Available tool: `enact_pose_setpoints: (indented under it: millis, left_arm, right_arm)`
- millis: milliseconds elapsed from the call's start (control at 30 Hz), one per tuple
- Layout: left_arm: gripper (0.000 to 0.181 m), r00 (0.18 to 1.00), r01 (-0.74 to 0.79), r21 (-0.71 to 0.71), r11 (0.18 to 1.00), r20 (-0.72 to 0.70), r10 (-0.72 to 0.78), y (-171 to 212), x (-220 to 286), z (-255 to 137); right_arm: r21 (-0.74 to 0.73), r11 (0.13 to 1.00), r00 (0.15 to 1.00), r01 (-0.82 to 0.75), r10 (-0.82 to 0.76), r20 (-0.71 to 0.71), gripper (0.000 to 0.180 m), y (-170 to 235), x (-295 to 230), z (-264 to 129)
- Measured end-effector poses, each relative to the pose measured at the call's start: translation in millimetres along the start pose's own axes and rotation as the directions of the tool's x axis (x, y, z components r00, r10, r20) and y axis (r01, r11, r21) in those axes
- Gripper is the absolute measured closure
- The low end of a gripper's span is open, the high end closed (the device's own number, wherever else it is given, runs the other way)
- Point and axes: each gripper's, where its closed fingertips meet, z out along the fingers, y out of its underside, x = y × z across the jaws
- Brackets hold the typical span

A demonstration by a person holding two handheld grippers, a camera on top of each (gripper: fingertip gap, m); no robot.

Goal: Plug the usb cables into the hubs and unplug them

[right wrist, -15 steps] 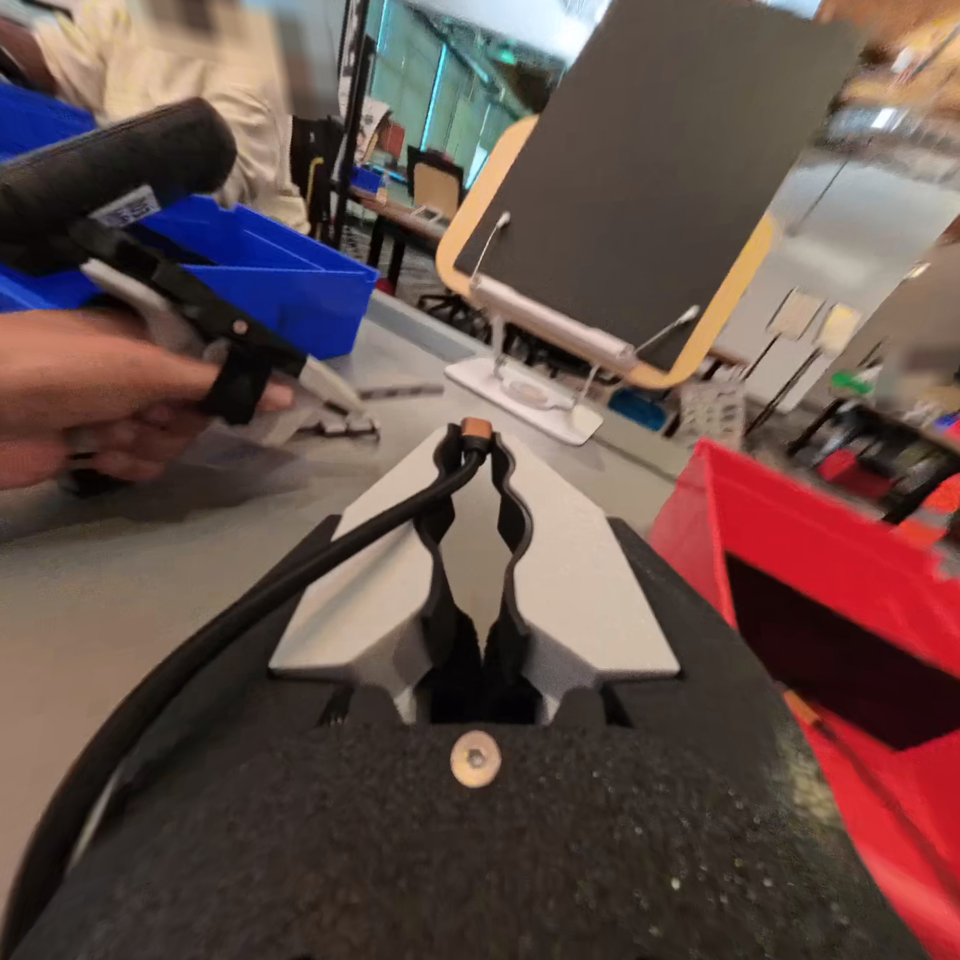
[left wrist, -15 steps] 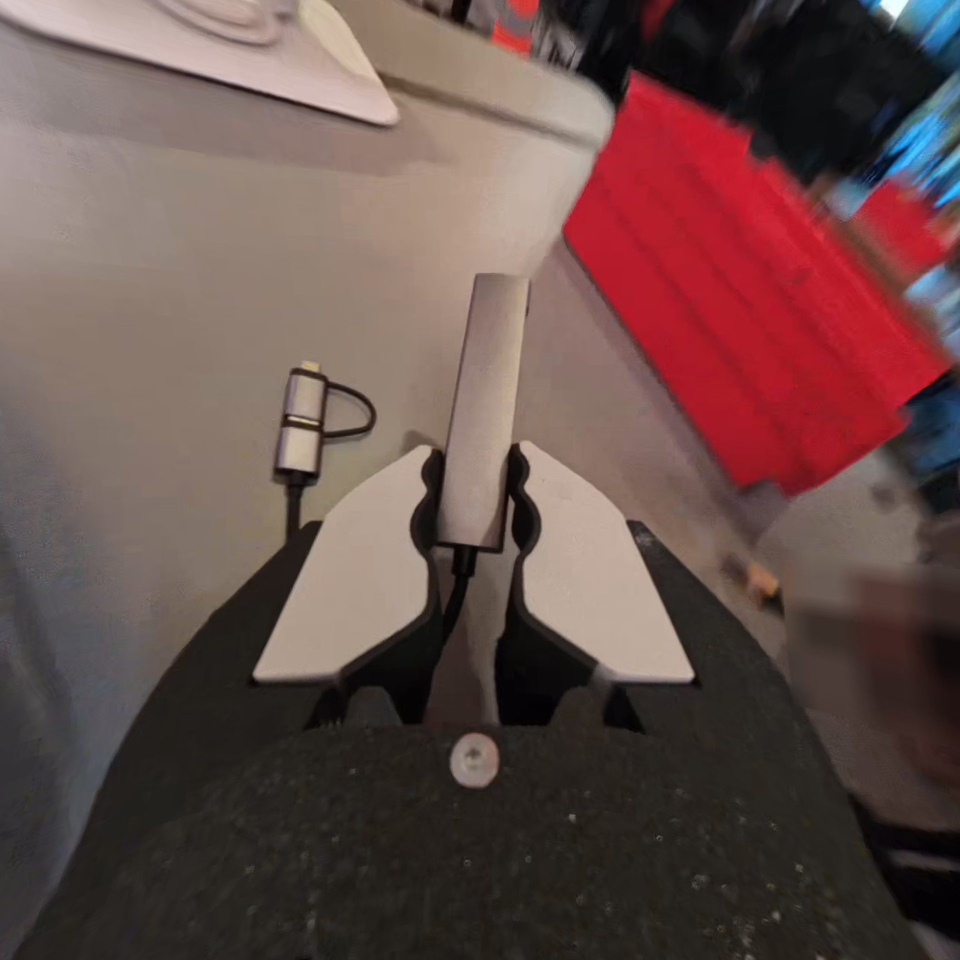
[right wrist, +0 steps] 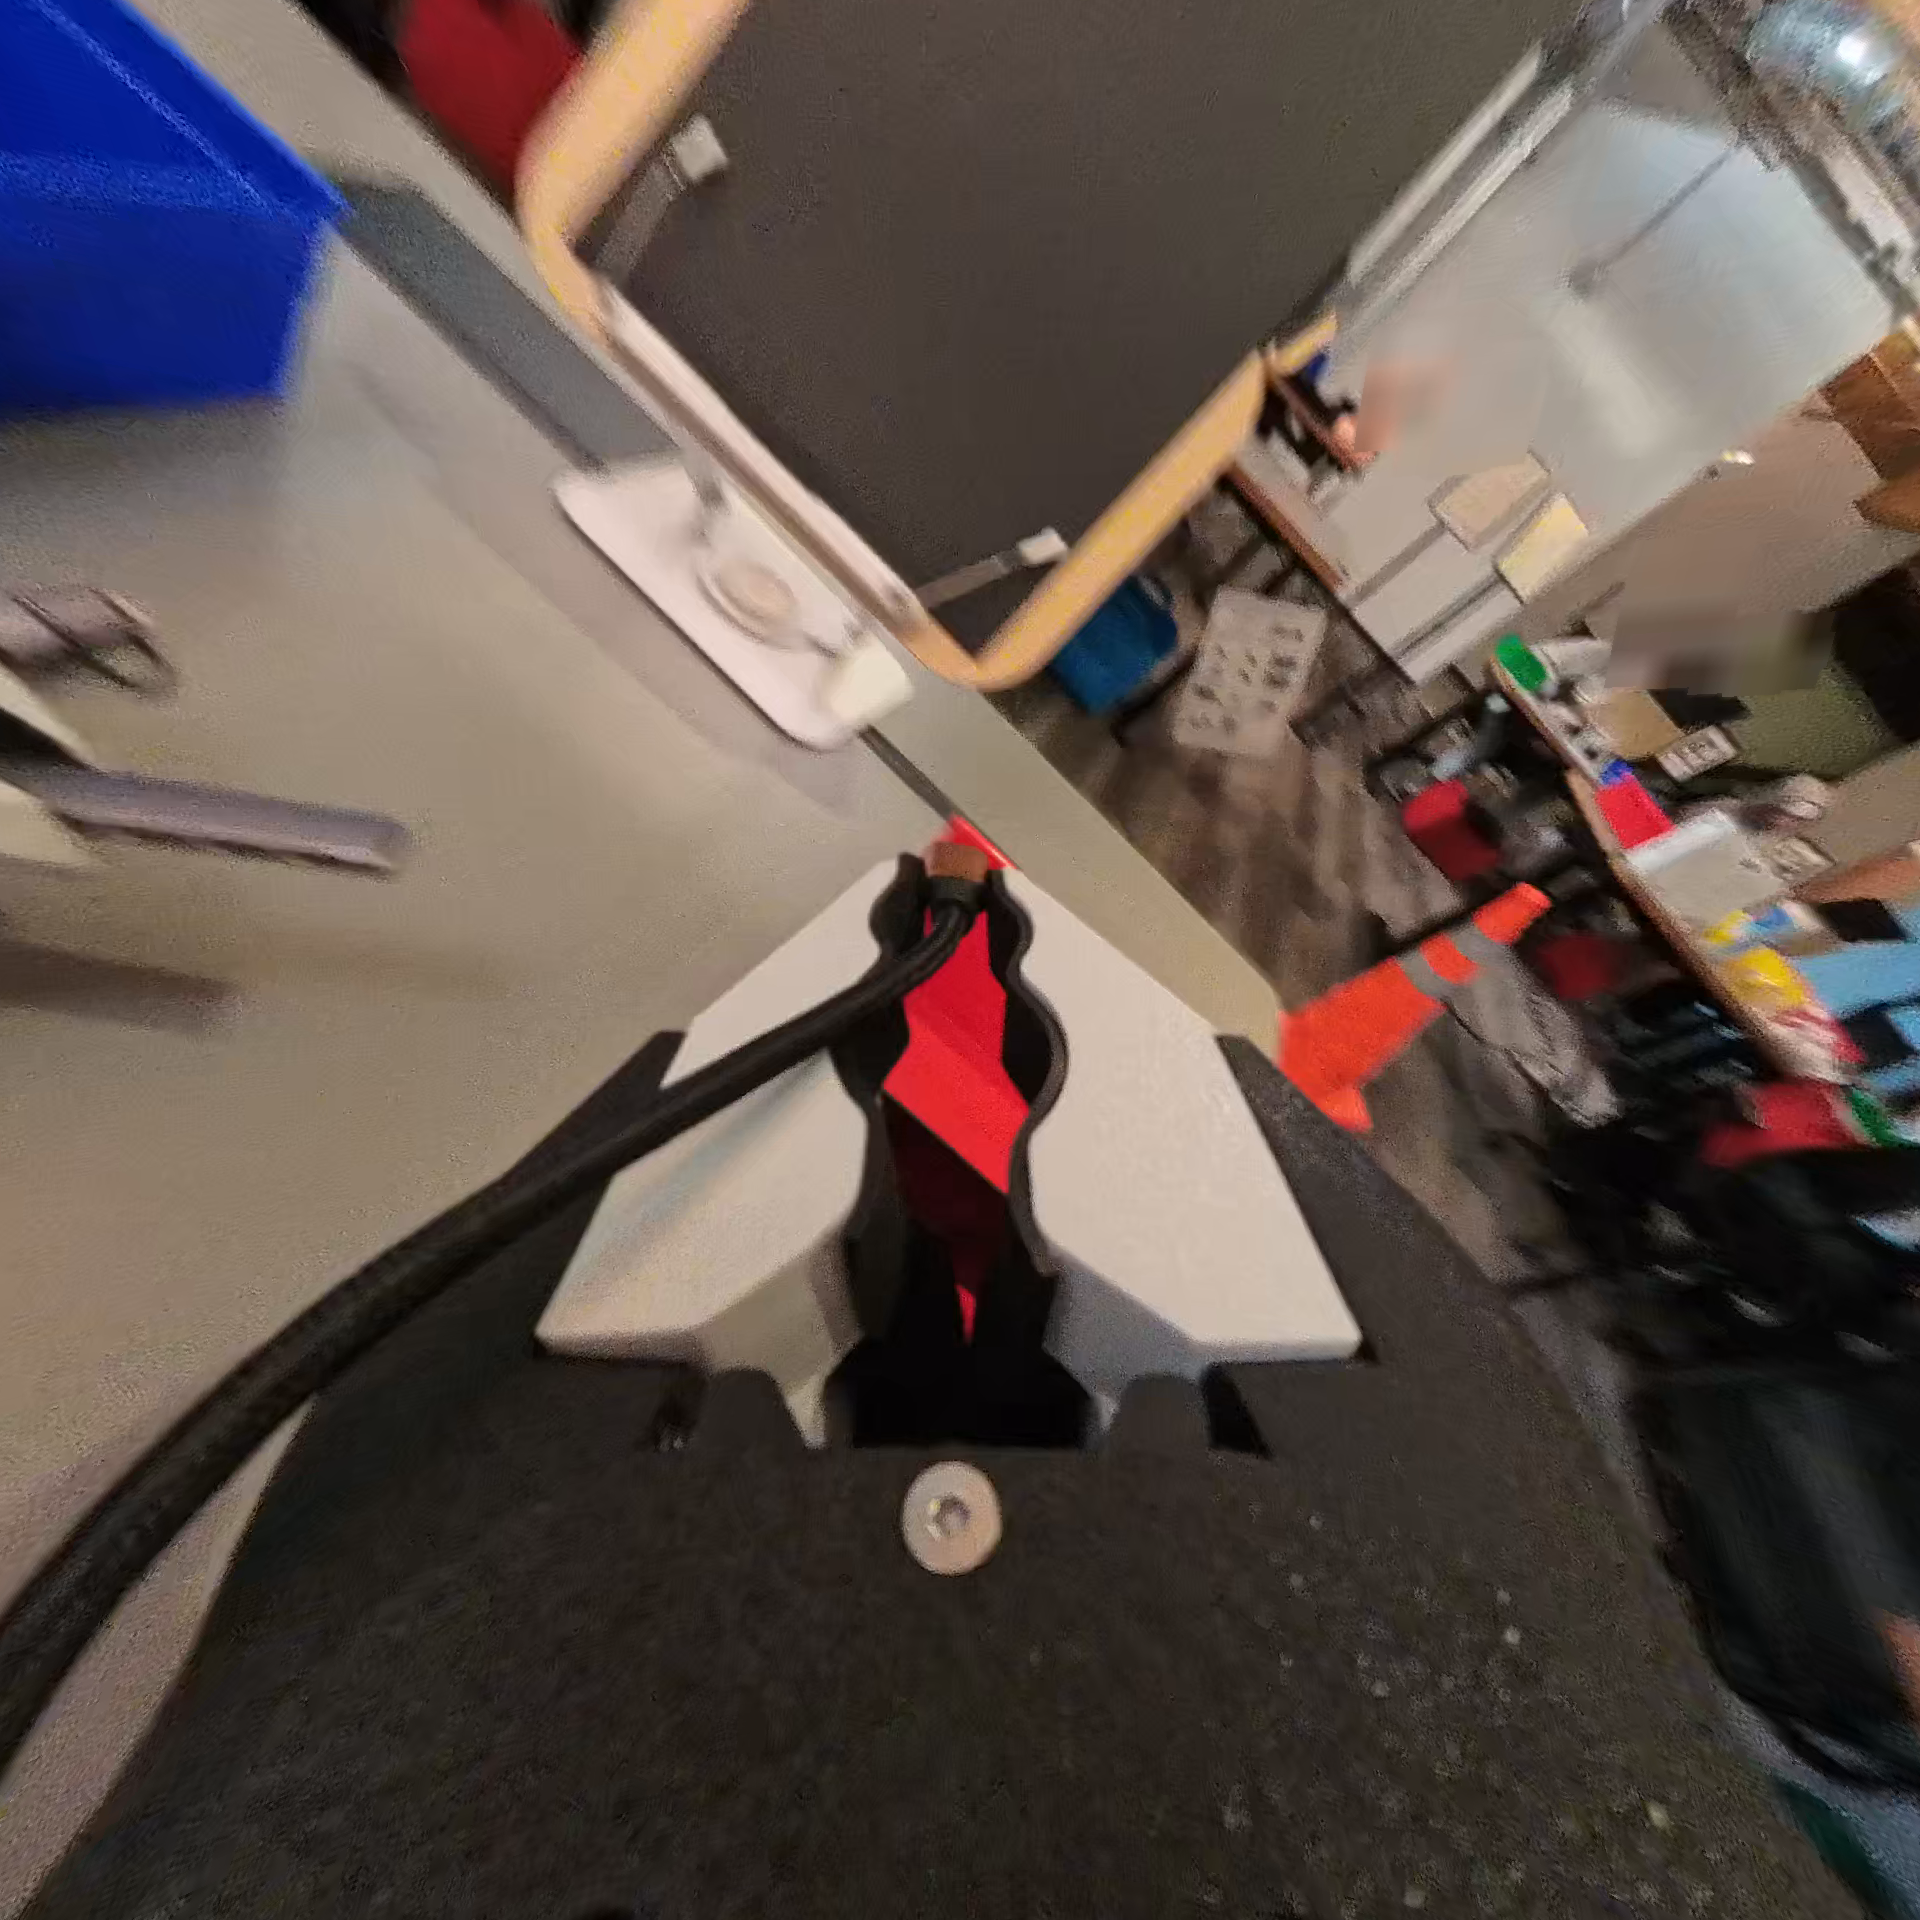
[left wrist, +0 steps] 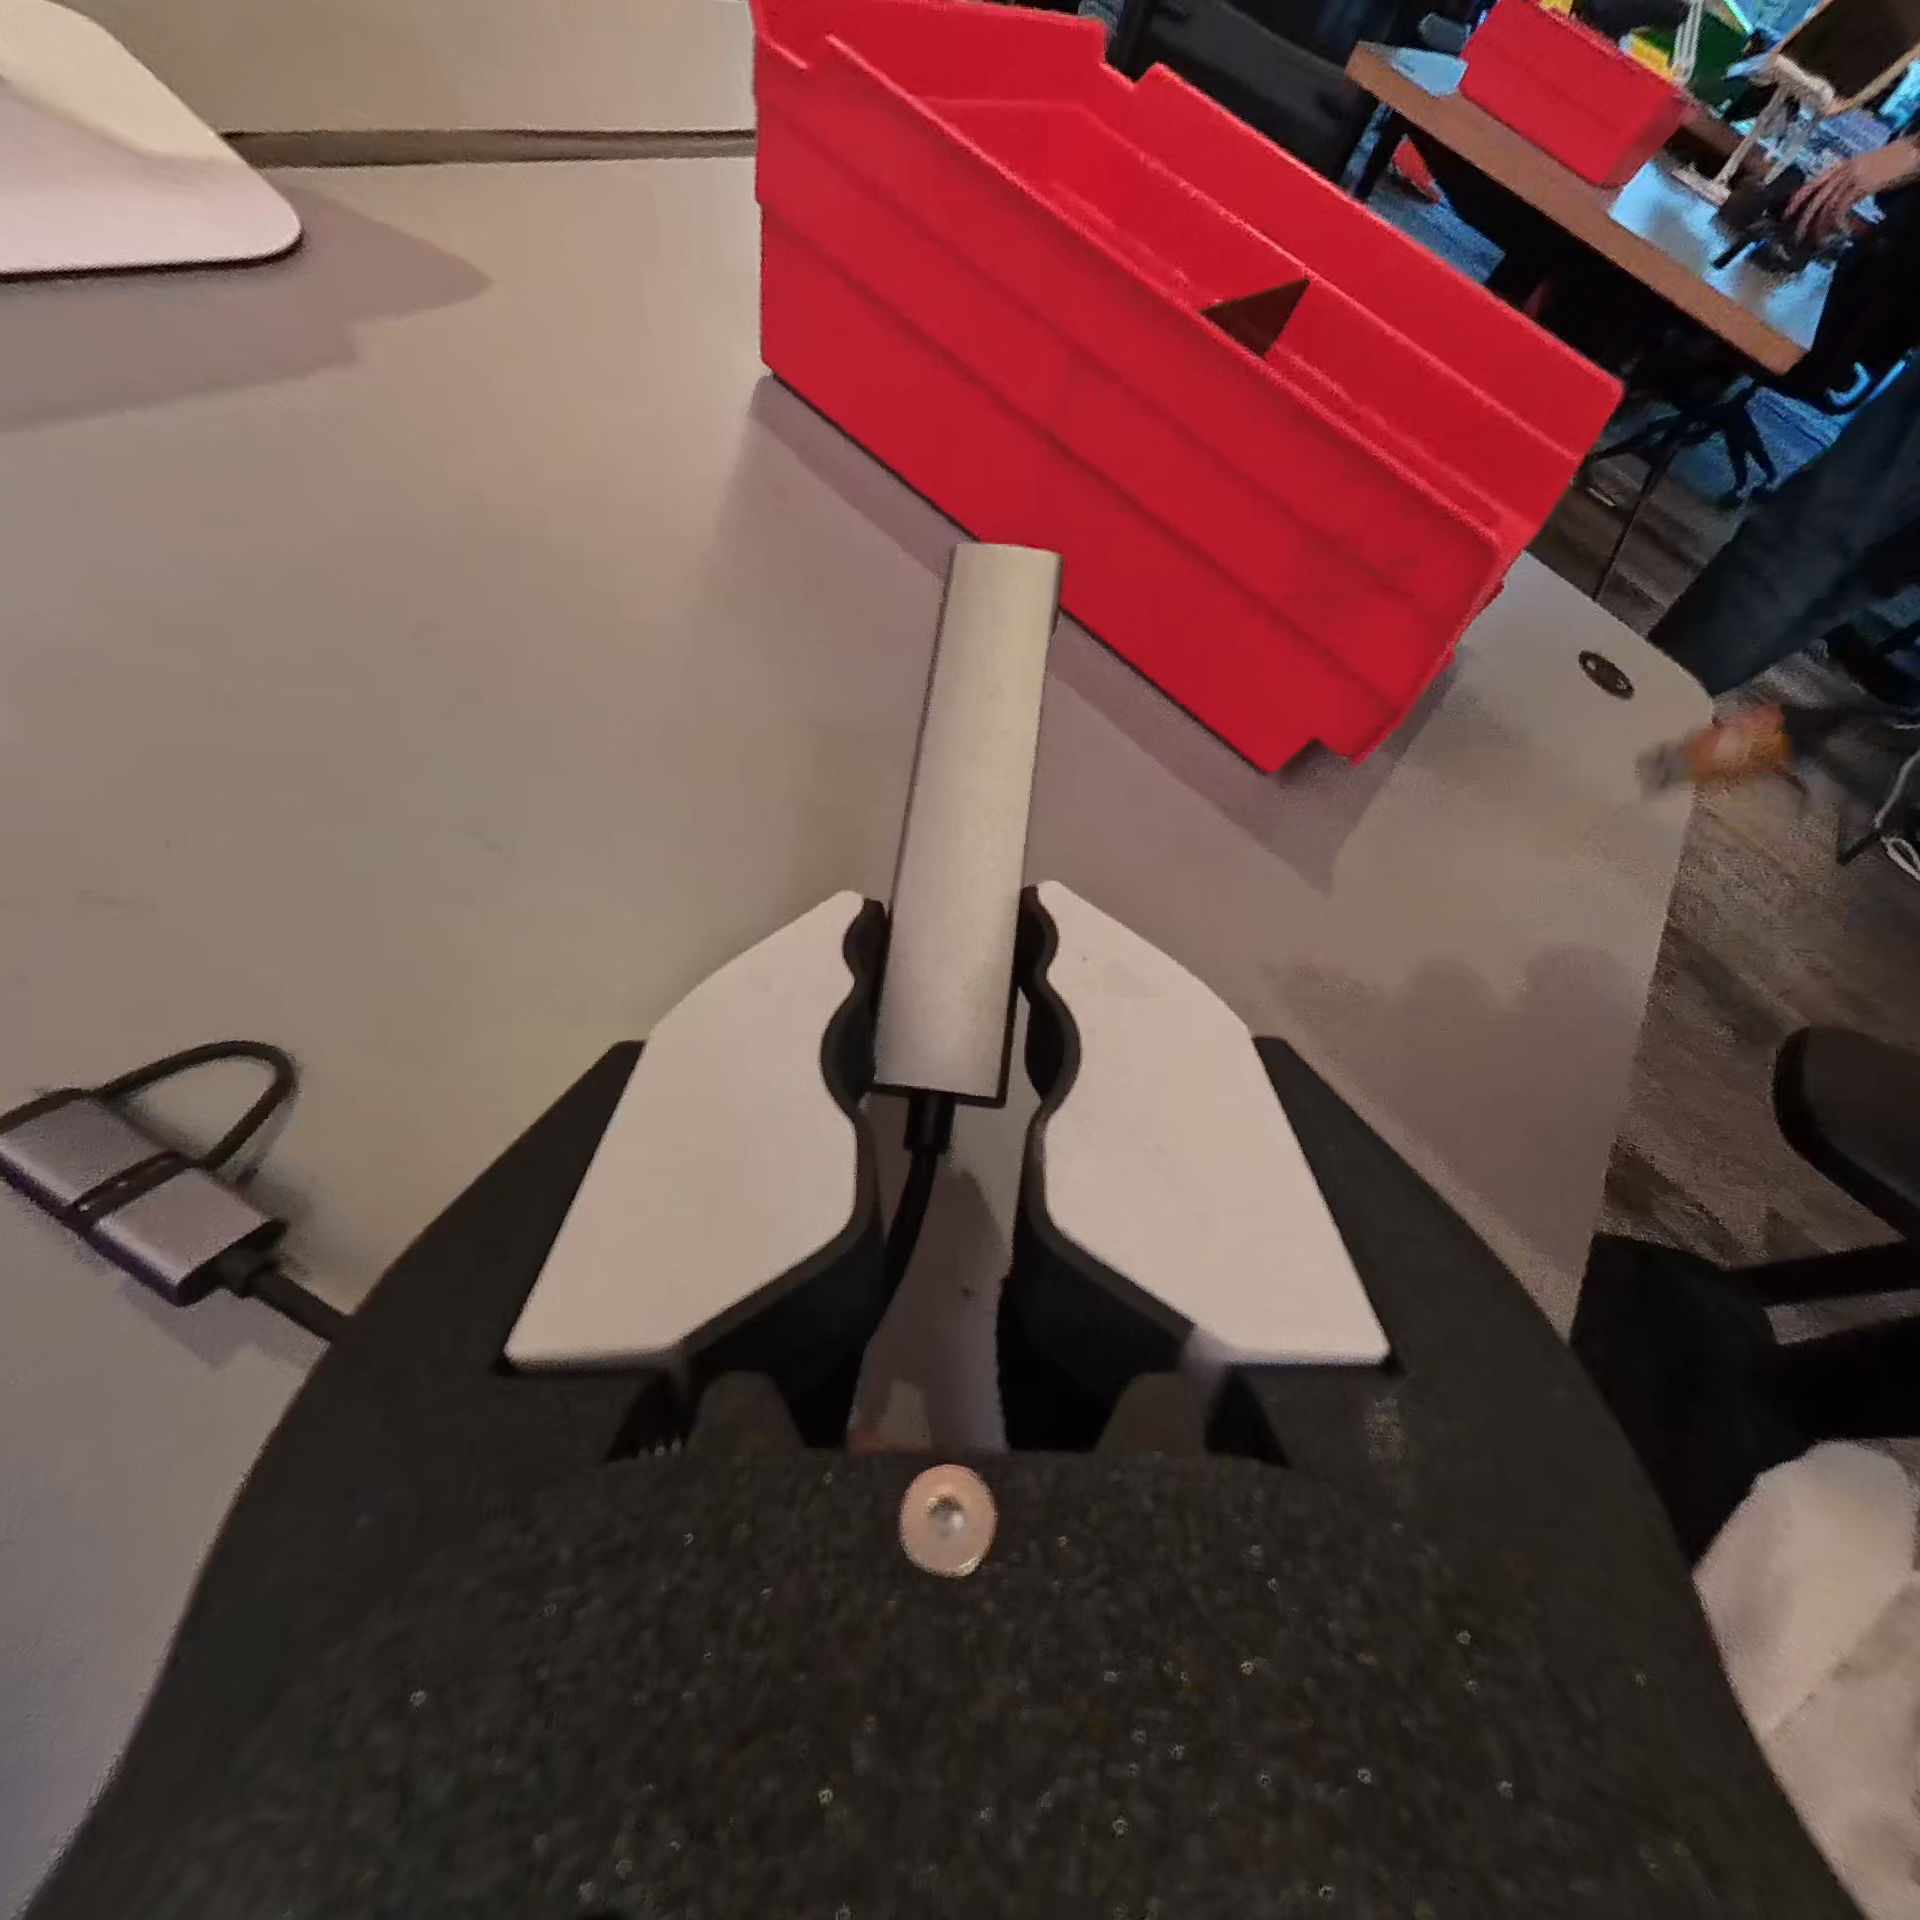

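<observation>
The hub [left wrist: 966, 831], a slim grey metal bar with a black lead at its near end, stood clamped in the left gripper [left wrist: 951, 935] jaws, its long axis pointing away toward the red bin [left wrist: 1143, 416]. The right gripper [right wrist: 951, 883] jaws pinched a black braided cable [right wrist: 520, 1195] at its copper-coloured plug end, above the bench [right wrist: 416, 935].

left wrist view: looks along my left hand-held gripper [left wrist: 951, 935], angled down, close over the bench [left wrist: 416, 623], facing the red bin [left wrist: 1143, 436] | right wrist view: rolled, low over the bench [right wrist: 416, 935], blurred | shared: bench, white stand base [left wrist: 104, 177] [right wrist: 707, 582]
</observation>
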Motion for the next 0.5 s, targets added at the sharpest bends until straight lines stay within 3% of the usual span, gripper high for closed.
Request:
enact_pose_setpoints:
  millis: [67, 133, 200, 367, 500]
  left_arm:
    - [0.156, 1.0, 0.003, 0.005, 1.0, -0.003, -0.003, -1.7, 1.0, -0.7]
    - [0.156, 1.0, 0.014, -0.002, 1.0, -0.004, -0.014, 0.0, 0.3, -0.3]
    - [0.156, 0.999, 0.033, -0.009, 0.999, -0.022, -0.034, 1.8, 1.4, 1.1]
    - [0.156, 0.998, 0.047, -0.019, 0.999, -0.03, -0.047, 3.3, 3.2, 1.9]
    - [0.156, 0.999, 0.044, -0.018, 0.999, -0.025, -0.045, 2.9, 2.1, -1.9]
  right_arm:
    - [-0.251, 0.962, 0.994, 0.106, -0.094, 0.058, 0.169, 31.2, 29.5, 1.7]
    - [-0.419, 0.886, 0.976, 0.2, -0.217, 0.008, 0.169, 56.3, 70.7, 3.8]
    - [-0.569, 0.794, 0.973, 0.214, -0.227, 0.049, 0.169, 88.9, 87.0, 11.0]
    - [-0.771, 0.58, 0.954, 0.263, -0.278, 0.116, 0.169, 161.8, 98.5, 39.7]
    - [-0.848, 0.4, 0.923, 0.346, -0.309, 0.231, 0.169, 205.2, 86.9, 49.3]
